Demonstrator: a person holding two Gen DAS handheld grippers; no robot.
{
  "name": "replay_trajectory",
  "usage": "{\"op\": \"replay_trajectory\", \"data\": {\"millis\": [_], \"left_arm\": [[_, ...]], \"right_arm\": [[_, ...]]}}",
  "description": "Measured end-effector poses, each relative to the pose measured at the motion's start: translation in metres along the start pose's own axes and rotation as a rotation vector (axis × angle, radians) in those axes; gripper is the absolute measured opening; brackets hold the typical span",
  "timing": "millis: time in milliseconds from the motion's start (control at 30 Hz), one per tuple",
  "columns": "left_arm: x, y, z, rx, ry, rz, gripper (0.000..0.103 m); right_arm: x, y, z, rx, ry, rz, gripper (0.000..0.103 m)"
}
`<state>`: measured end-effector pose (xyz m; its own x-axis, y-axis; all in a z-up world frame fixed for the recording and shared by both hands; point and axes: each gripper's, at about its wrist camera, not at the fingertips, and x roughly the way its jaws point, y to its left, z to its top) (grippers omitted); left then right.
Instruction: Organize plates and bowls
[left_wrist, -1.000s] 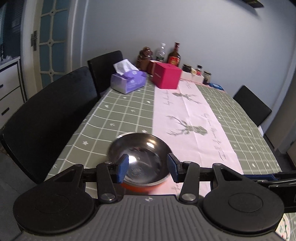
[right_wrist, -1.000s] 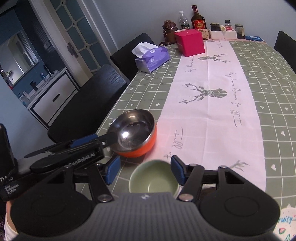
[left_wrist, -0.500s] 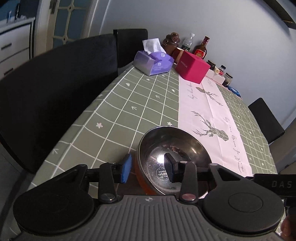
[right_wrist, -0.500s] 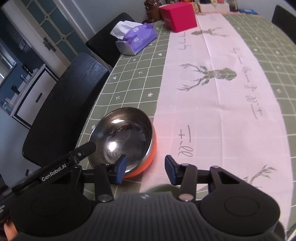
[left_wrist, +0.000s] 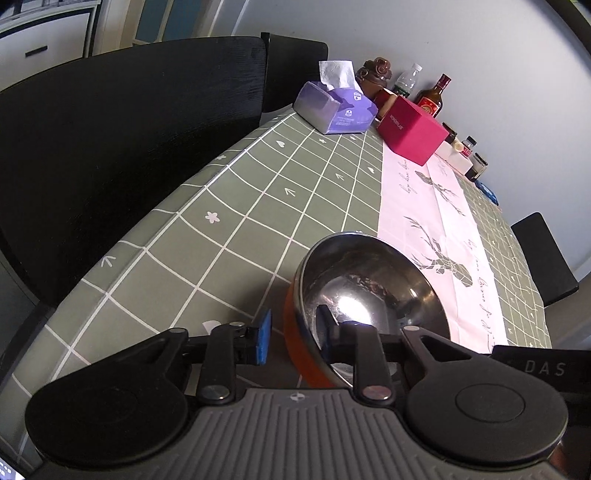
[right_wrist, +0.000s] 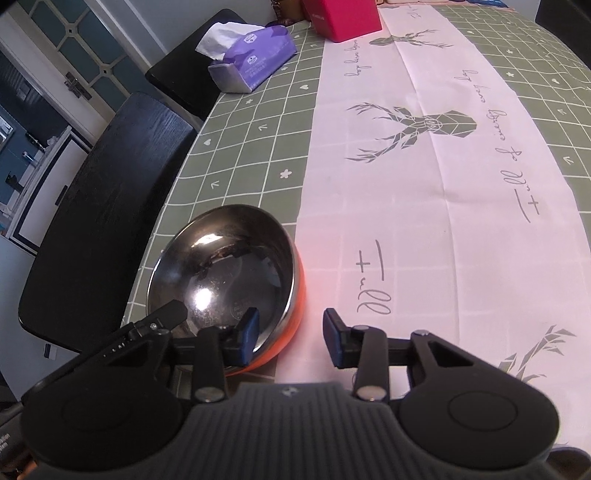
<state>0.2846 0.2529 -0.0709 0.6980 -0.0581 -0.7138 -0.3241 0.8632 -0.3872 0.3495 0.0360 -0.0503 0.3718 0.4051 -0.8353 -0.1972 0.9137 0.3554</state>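
Observation:
A steel bowl with an orange outside (left_wrist: 369, 291) (right_wrist: 225, 273) sits on the green checked tablecloth beside the pink runner. My left gripper (left_wrist: 294, 332) straddles its near left rim, one finger inside the bowl and the blue pad (left_wrist: 264, 341) outside. Its jaws are closing, and a small gap still shows at the orange wall. My right gripper (right_wrist: 290, 336) straddles the bowl's right rim, its left pad (right_wrist: 249, 332) over the steel inside and its right pad over the runner. Its jaws are closing too, not touching the wall. The left gripper's finger (right_wrist: 162, 317) shows at the bowl's left rim.
A purple tissue box (left_wrist: 336, 110), a red box (left_wrist: 410, 133) and several bottles and jars (left_wrist: 432, 96) stand at the far end. Black chairs (left_wrist: 129, 147) line the table's left edge, another (left_wrist: 543, 254) stands at the right. The pink runner (right_wrist: 424, 184) runs down the middle.
Both grippers came down and in on the orange bowl, and their jaws narrowed around its rim. The small green bowl under the right gripper dropped out of view.

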Motion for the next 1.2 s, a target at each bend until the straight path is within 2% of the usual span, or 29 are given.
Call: {"op": "replay_trajectory", "data": {"millis": [67, 200, 400, 633, 933, 1200], "left_arm": [[0.000, -0.003, -0.001, 0.009, 0.000, 0.001, 0.021], [0.000, -0.010, -0.002, 0.039, -0.005, 0.026, 0.020], [-0.007, -0.017, -0.005, 0.056, -0.013, 0.056, 0.018], [-0.039, -0.039, -0.008, 0.094, -0.079, 0.043, 0.018], [-0.084, -0.075, -0.024, 0.172, -0.118, -0.036, 0.018], [-0.118, -0.118, -0.058, 0.294, -0.138, -0.148, 0.018]], "right_arm": [[0.000, 0.002, 0.000, -0.002, 0.004, -0.002, 0.029], [0.001, 0.006, -0.002, -0.012, 0.005, -0.005, 0.017], [-0.003, 0.009, -0.005, -0.021, -0.002, -0.020, 0.015], [-0.036, 0.005, -0.010, -0.041, -0.055, -0.003, 0.014], [-0.102, -0.021, -0.040, -0.003, -0.137, 0.019, 0.014], [-0.166, -0.059, -0.079, 0.036, -0.208, 0.001, 0.014]]}}
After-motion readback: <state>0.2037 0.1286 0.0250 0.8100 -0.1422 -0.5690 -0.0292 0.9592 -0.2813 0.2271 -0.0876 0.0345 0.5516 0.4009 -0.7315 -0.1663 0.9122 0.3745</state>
